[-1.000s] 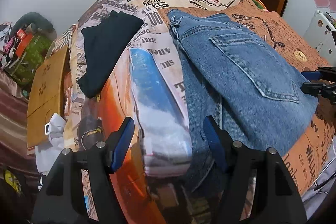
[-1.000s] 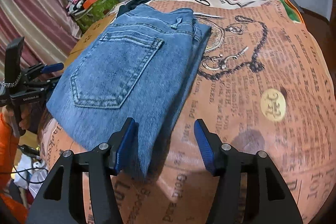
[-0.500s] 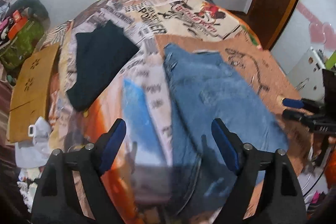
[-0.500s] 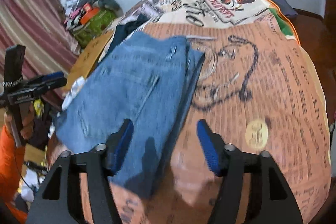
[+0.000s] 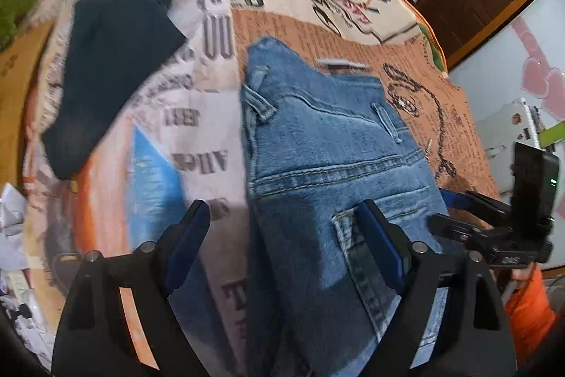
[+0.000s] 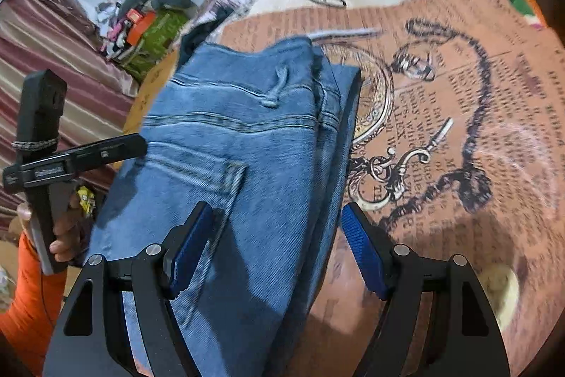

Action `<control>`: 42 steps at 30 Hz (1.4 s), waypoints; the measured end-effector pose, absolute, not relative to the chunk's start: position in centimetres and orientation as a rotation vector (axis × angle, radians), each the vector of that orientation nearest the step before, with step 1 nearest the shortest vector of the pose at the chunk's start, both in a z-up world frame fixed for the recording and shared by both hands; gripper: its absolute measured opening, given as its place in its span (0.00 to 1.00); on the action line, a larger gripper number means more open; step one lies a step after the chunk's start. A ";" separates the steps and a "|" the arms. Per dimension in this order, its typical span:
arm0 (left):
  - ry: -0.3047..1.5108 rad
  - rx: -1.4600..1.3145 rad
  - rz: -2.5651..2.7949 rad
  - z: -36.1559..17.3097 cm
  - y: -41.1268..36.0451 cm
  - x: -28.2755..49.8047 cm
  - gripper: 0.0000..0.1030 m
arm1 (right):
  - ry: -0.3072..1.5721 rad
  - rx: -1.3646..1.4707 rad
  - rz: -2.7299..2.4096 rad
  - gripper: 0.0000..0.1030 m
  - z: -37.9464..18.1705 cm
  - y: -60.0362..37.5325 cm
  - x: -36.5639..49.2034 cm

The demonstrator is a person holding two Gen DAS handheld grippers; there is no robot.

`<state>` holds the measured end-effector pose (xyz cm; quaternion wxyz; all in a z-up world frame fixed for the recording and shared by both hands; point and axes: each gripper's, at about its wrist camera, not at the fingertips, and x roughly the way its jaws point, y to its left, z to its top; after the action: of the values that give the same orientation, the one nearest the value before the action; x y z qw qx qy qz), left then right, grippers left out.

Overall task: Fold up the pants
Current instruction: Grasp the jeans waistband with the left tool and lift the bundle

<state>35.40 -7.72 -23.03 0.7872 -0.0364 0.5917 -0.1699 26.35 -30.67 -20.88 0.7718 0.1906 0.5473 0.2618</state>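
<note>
folded jeans [image 5: 317, 165] on newsprint bedspread [image 6: 459, 94] (white walls); left claw [image 5: 282, 246], right claw [image 6: 277, 246] agape, empty

"ALEX" on the printed bedspread [image 6: 459, 136]

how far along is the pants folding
Mostly done: the jeans lie on the bed folded into a stacked bundle, back pocket up. Nothing is in hand: the left gripper and right gripper are both open above the denim. At most a final tidy seems left.
</note>
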 end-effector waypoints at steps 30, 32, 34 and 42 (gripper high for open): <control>0.794 -0.014 -0.459 -10.3 -5.5 30.6 0.40 | 0.783 0.342 0.659 0.16 -6.0 -26.5 26.2; 0.729 -0.026 -0.445 -8.1 -3.9 30.6 0.40 | 0.738 0.324 0.672 0.16 -4.2 -25.1 26.5; 0.673 -0.034 -0.420 -6.3 -2.2 30.9 0.40 | 0.693 0.300 0.686 0.16 -2.4 -23.5 27.3; 0.581 -0.060 -0.319 -3.4 4.4 34.8 0.40 | 0.631 0.257 0.725 0.16 0.1 -16.5 32.3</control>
<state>34.77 4.37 -3.35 0.9452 -0.0297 0.2849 -0.1568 32.28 -16.51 0.13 0.8788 0.1232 0.3028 0.3476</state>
